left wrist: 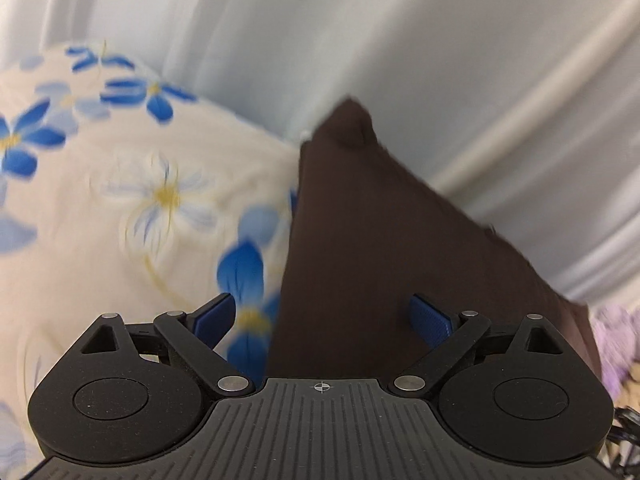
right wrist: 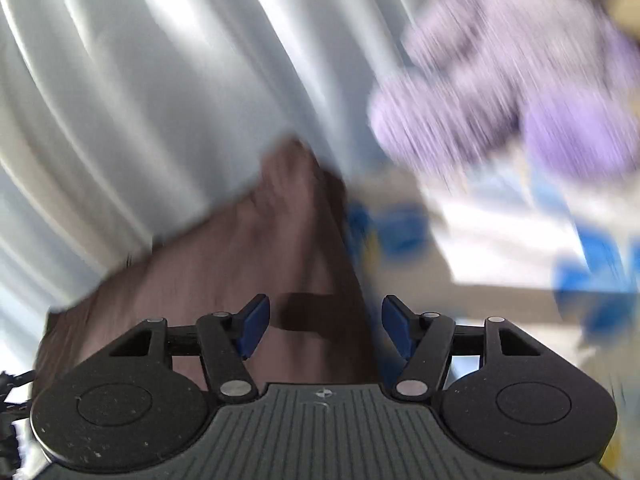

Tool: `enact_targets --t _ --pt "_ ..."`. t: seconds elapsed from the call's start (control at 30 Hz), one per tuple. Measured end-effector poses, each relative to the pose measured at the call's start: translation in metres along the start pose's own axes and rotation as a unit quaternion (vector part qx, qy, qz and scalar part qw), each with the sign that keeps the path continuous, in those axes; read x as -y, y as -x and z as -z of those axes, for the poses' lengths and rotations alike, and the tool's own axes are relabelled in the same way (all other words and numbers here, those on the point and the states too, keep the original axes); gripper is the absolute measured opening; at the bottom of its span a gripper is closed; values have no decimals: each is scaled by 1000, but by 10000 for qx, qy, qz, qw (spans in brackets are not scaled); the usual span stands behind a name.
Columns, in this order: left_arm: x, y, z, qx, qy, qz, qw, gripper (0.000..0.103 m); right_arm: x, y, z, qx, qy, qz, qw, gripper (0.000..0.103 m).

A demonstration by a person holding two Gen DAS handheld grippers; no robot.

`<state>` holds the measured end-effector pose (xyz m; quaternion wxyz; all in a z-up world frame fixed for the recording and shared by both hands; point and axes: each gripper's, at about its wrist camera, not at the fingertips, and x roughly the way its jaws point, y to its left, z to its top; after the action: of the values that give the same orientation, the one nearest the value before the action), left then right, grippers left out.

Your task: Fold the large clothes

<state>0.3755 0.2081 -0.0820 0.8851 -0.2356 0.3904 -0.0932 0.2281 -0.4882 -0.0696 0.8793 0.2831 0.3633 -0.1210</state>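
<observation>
A dark brown garment [left wrist: 372,248] lies on a floral bedsheet [left wrist: 120,208] and runs away from me toward a pale curtain. My left gripper [left wrist: 322,316] is open, its blue fingers [left wrist: 212,316] spread wide, with the garment's near edge between them and not pinched. In the right wrist view, which is badly blurred, the same brown garment [right wrist: 256,256] stretches ahead. My right gripper [right wrist: 325,326] is open over the cloth, its blue pads [right wrist: 252,326] apart.
A pale grey-white curtain [left wrist: 400,40] hangs behind the bed and fills the back of both views [right wrist: 140,80]. A purple cloth [right wrist: 520,92] lies to the right, also at the left wrist view's right edge [left wrist: 616,340]. The bedsheet has blue flowers [right wrist: 404,228].
</observation>
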Motion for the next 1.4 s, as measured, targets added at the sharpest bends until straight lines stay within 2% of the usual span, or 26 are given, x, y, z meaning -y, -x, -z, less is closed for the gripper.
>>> enact_targets --t 0.07,0.1,0.17,0.27,0.3,0.37,0.43,0.5,0.57,0.77,0.87,0.97,1.07,1.1,1.17,1.23,1.27,1.3,1.33,1.4 --pt "1 5 12 -78 -77 151 9998 91 12 6 15 -262 -173 -304 9990 52" --pt "1 5 14 -111 -96 226 9996 85 15 11 20 -280 -245 -452 9983 48" --pt "1 3 15 -248 -56 440 9987 74 18 17 24 -300 -255 -626 9973 48" --pt "10 3 14 -290 -240 288 9989 74 21 9 23 -491 -309 -845 9947 51" --pt "12 3 14 -290 -212 221 9991 71 23 8 25 -493 -343 -969 9935 52" --pt "18 4 14 -253 -135 163 9995 60 20 6 23 -549 -359 -954 9933 52" --pt "28 10 13 -194 -238 -34 9995 50 8 5 23 -542 -335 -773 9950 42" --pt "37 20 11 -150 -244 -153 9995 39 -9 7 24 -444 19 -560 9974 33" --pt "44 32 5 -121 -145 -157 9997 35 -21 19 22 -332 204 -565 9976 30" --pt "72 85 4 78 -131 221 9996 29 -57 74 13 -99 543 -870 9947 21" --pt "76 109 19 30 -206 312 9993 28 -64 98 15 -201 657 -1016 9924 19" --pt "70 137 42 -34 1 433 9991 27 -61 126 27 -368 672 -1129 9906 18" --pt "56 166 67 22 274 387 9989 28 -48 153 45 -543 583 -1064 9911 19" --pt "51 172 73 79 371 234 9990 33 -45 160 50 -562 589 -981 9918 21" --pt "42 183 80 350 532 -396 9972 41 -44 169 57 -567 862 -467 9936 32" --pt "45 188 80 602 443 -892 9932 41 -46 177 60 -315 1155 383 9921 41" --pt "52 188 79 666 297 -967 9926 45 -50 180 59 -69 1328 754 9882 52" --pt "63 185 76 710 99 -953 9929 59 -55 182 59 164 1454 959 9846 65" --pt "75 180 74 733 -134 -879 9933 64 -62 182 57 310 1506 975 9833 74" --pt "107 162 71 700 -635 -677 9932 85 -83 171 54 443 1535 634 9851 76"
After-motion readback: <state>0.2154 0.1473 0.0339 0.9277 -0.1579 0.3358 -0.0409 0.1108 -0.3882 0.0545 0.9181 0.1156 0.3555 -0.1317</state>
